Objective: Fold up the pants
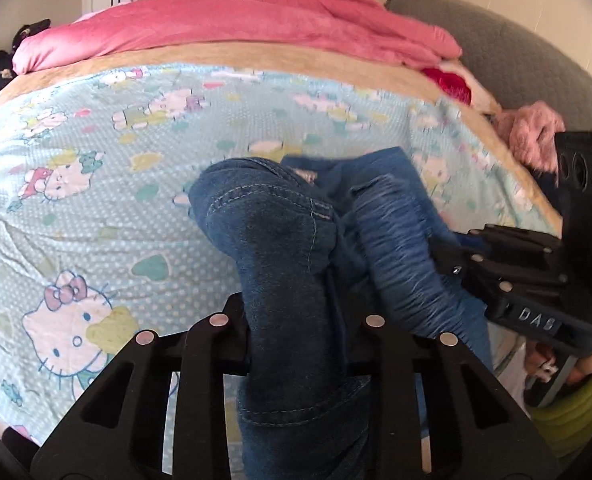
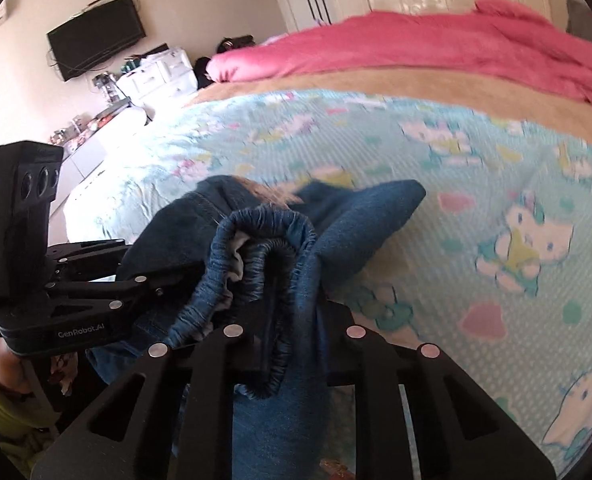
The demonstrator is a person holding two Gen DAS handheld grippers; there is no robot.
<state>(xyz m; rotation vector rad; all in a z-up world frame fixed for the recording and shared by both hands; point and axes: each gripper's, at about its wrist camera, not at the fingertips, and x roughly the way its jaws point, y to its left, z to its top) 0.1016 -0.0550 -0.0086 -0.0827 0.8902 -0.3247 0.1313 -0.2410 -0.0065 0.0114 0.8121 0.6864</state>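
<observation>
The blue denim pants (image 1: 280, 248) hang bunched between both grippers above the bed. My left gripper (image 1: 298, 344) is shut on a denim fold that runs down between its fingers. My right gripper (image 2: 292, 344) is shut on the elastic waistband (image 2: 256, 248) of the pants (image 2: 360, 216). The right gripper also shows at the right of the left wrist view (image 1: 508, 272), the left gripper at the left of the right wrist view (image 2: 96, 292). The two grippers are close together, side by side.
The bed has a light blue cartoon-cat sheet (image 1: 96, 184) (image 2: 456, 184). A pink duvet (image 1: 236, 24) (image 2: 436, 44) lies along the far side. A grey pillow (image 1: 496, 40) and a pink fluffy item (image 1: 532, 132) sit at the right. A wall TV (image 2: 96, 44) and white drawers (image 2: 156, 76) stand beyond.
</observation>
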